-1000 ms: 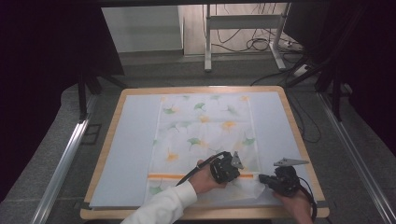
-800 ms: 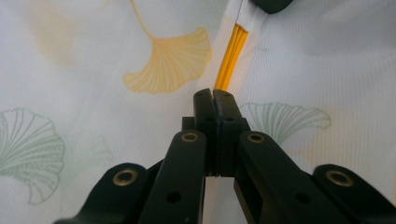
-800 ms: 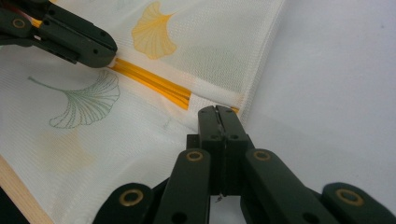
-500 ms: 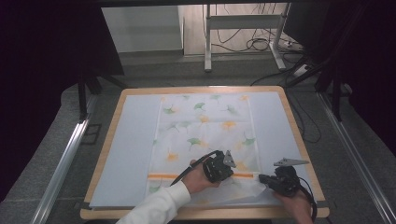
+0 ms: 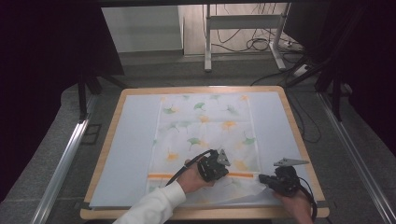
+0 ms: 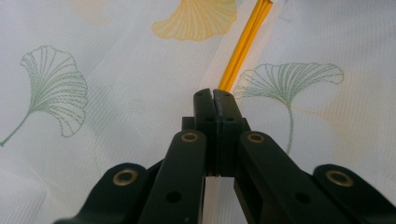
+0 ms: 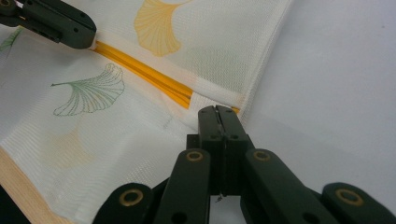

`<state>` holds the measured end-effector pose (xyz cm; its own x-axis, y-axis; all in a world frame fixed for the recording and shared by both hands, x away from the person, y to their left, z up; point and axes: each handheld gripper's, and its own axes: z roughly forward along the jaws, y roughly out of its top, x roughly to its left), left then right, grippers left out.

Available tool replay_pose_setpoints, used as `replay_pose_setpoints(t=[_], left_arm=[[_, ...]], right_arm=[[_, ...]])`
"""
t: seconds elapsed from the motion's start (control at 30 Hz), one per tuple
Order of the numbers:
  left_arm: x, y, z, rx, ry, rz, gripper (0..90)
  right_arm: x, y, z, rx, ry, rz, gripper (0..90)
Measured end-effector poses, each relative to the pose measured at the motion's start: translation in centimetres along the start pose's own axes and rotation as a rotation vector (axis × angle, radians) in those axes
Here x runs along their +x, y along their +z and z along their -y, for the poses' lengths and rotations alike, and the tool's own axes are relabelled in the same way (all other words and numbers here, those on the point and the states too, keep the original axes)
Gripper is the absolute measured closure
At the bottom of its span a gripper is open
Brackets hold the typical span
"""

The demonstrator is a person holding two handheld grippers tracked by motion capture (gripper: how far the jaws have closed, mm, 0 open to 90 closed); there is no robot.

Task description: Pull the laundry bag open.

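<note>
Shifted right along the stripe [image 6: 243, 46], the left gripper [image 5: 223, 164] and right gripper [image 5: 262, 178], jaws closed, pin a thin, limp cloth [image 5: 205, 126] best pinched at its hem.

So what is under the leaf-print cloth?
The cloth lies on a pale blue sheet over a wooden board. What lies beneath the cloth's middle is covered.

Left gripper [image 5: 215, 166], now slightly farther left.

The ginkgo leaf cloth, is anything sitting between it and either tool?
Nothing visible. The left tool has its jaws together right at the orange stripe of the cloth, and the right tool is closed at the cloth's edge near the stripe's end. No other object lies on the cloth.
</note>
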<state>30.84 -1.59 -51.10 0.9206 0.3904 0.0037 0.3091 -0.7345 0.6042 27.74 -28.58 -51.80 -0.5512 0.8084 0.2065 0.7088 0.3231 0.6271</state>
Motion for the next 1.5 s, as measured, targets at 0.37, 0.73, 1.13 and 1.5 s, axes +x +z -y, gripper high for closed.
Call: replay_pose_setpoints(t=[0.37, 0.73, 1.13, 1.5], left_arm=[[0.2, -0.5, 0.7, 0.002, -0.01, -0.008, 90.0], [0.7, -1.4, 1.9, 0.01, -0.026, -0.015, 90.0], [0.9, -2.0, 2.9, 0.006, -0.037, -0.025, 90.0], [1.8, -3.2, 4.7, 0.01, -0.069, -0.049, 90.0]], right_arm=[[0.1, 0.0, 0.0, 0.003, -0.004, 0.004, 89.7], [0.1, 0.0, 0.0, 0.003, -0.003, 0.004, 89.6], [0.1, 0.0, 0.0, 0.004, -0.005, 0.004, 89.6], [0.1, 0.0, 0.0, 0.004, -0.004, 0.004, 89.6]])
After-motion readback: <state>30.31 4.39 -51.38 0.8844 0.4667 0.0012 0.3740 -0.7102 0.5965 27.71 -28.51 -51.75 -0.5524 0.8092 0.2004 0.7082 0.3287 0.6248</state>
